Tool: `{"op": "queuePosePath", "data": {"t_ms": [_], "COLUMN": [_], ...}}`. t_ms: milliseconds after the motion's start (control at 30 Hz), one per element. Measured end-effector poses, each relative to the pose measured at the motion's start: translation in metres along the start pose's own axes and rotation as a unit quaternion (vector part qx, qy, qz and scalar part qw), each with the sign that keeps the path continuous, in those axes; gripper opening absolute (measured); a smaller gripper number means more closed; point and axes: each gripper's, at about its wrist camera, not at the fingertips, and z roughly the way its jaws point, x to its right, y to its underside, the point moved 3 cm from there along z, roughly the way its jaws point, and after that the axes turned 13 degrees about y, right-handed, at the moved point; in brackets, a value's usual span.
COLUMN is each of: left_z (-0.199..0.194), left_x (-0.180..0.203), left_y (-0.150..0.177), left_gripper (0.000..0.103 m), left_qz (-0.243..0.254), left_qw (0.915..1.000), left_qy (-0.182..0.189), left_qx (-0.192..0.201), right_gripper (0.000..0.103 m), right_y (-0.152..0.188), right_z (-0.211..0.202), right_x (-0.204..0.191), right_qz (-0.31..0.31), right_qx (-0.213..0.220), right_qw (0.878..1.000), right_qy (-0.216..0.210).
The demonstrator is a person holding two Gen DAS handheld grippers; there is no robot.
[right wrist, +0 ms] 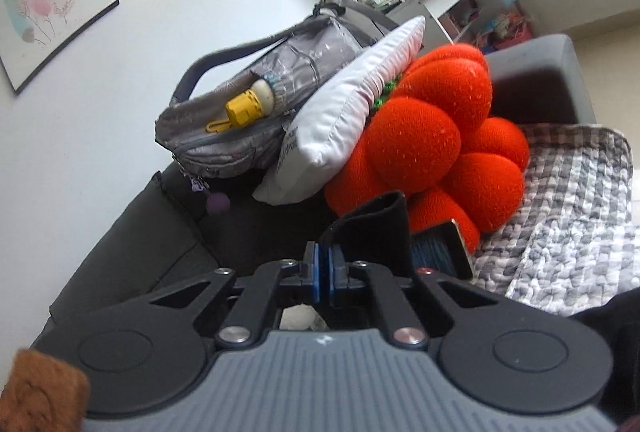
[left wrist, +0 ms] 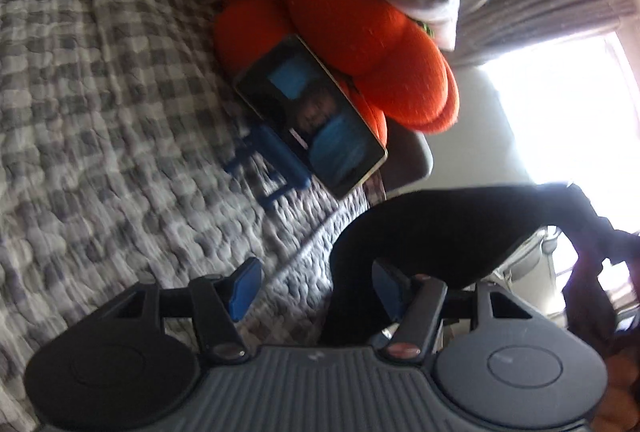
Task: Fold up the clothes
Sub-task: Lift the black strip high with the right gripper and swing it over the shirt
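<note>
The left gripper (left wrist: 316,290) stands wide open, black garment (left wrist: 440,228) draped over its right finger, above the checked quilt (left wrist: 100,111). The right gripper (right wrist: 324,272) pinches the garment's edge (right wrist: 372,228) tight. Judging by this, keep that edge taut and level while the left one closes on it

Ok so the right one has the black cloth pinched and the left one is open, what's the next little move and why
Probably close the left gripper on the black garment. Its jaws stand wide apart, and the cloth drapes over the right-hand pad only, so nothing is held on that side. The right gripper is shut on a strip of the same dark fabric. A second hold would let the garment be spread over the checked quilt.
</note>
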Motion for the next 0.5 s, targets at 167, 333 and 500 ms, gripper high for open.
{"op": "queuePosePath", "data": {"t_ms": [167,333,500], "left_z": [-0.010,-0.015,0.011], "left_x": [0.004,0.011,0.041], "left_y": [-0.006,-0.005,0.041], "left_gripper": [0.063,0.063,0.063], "left_qz": [0.019,0.048,0.135], "left_qw": [0.9998,0.9987,0.9876], "left_qy": [0.010,0.020,0.031], "left_qx": [0.005,-0.001,-0.074], "right_gripper": [0.006,0.006,0.006], "right_y": [0.012,-0.006,-0.030], "right_z": [0.024,0.013,-0.015], "right_x": [0.000,0.001,0.017], "right_qz": [0.000,-0.004,0.009], "right_qx": [-0.014,0.013,0.041], "right_qw": [1.000,1.000,0.999], "right_qy": [0.019,0.019,0.021]}}
